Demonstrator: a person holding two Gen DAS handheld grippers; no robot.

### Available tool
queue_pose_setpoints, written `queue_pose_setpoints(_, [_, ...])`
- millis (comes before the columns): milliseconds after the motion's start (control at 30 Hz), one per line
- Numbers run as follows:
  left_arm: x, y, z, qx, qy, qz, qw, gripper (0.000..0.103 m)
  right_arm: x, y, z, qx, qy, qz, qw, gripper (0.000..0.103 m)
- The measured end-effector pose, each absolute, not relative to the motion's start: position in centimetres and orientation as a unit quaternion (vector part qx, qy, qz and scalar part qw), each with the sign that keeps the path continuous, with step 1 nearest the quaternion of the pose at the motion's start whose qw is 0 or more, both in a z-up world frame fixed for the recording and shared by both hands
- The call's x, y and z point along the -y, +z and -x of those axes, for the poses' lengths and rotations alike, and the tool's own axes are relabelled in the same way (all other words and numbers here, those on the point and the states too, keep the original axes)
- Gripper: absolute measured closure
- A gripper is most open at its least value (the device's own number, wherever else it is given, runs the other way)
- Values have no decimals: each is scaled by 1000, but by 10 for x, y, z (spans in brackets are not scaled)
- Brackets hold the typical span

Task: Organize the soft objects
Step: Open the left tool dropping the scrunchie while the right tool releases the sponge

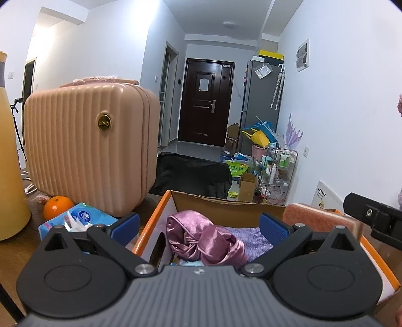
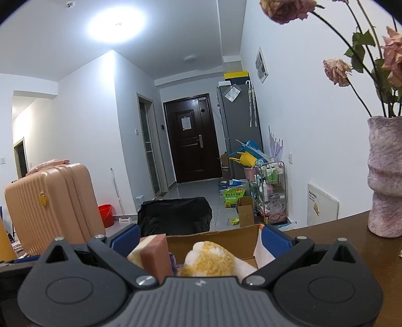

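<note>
Pink satin cloth [image 1: 201,239] lies bunched in the orange-edged cardboard box [image 1: 150,226], on a purple knit piece [image 1: 251,237]. Pink sponge [image 2: 155,254] and yellow-white plush [image 2: 208,259] sit in the same box. Left gripper [image 1: 199,227] jaws wide apart, holding nothing, above the cloth. Right gripper [image 2: 199,241] also spread wide, empty, over the plush. Peach suitcase [image 1: 90,148], orange [image 1: 57,206], tissue pack [image 1: 78,218] left of box; vase [image 2: 387,176] right.

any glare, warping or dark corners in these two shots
Right wrist view: the ceiling light blows out into a white patch, the walls bow with fisheye curve, and the corners go black. Left wrist view: more even light, only a dim ceiling lamp, the pink suitcase bulges from distortion, and the open left claw fills the bottom edge.
</note>
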State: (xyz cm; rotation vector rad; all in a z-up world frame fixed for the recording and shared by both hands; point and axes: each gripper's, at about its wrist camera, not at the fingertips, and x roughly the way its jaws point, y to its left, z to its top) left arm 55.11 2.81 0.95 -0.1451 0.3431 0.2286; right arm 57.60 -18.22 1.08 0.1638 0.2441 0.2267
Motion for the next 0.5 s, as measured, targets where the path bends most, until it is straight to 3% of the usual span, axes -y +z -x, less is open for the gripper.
queue_pose_setpoints(500, [-14,22,-491,-141,87,48,985,0,210,24,-505,-95,95,-51,990,0])
